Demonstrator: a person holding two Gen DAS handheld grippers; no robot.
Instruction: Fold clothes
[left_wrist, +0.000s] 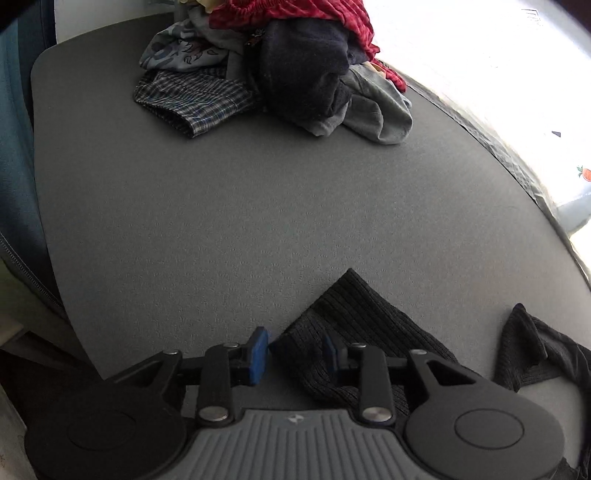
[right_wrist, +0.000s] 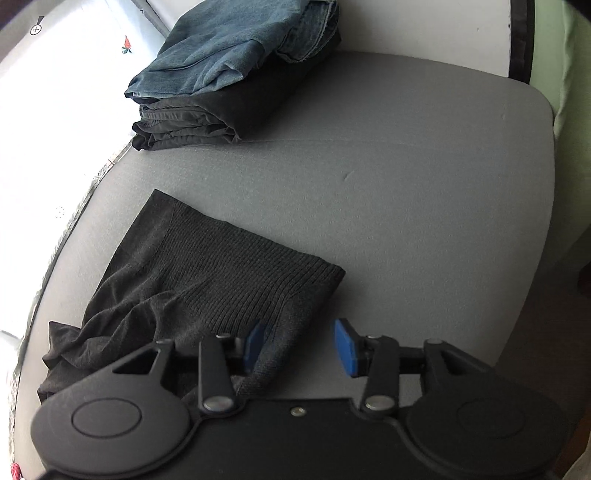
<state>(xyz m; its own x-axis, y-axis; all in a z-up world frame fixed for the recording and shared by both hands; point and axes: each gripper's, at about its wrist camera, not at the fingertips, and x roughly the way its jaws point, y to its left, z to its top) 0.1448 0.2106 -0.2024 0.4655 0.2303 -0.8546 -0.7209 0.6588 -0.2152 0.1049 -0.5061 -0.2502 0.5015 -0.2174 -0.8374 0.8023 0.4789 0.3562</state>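
A dark ribbed knit garment (left_wrist: 354, 325) lies on the grey table (left_wrist: 221, 221), near its front edge. My left gripper (left_wrist: 295, 350) is open, its blue pads (left_wrist: 258, 354) straddling the garment's left corner. In the right wrist view the same garment (right_wrist: 207, 266) lies flat at its ribbed end and is crumpled toward the left. My right gripper (right_wrist: 299, 345) is open, its pads (right_wrist: 345, 345) either side of the garment's near right edge. Neither gripper holds cloth.
A heap of unfolded clothes (left_wrist: 280, 62), red, navy, plaid and grey, sits at the table's far end. A folded stack, blue jeans (right_wrist: 236, 44) over dark trousers (right_wrist: 192, 122), sits at the other far corner. Bright white floor lies beyond the table's edge (left_wrist: 517, 155).
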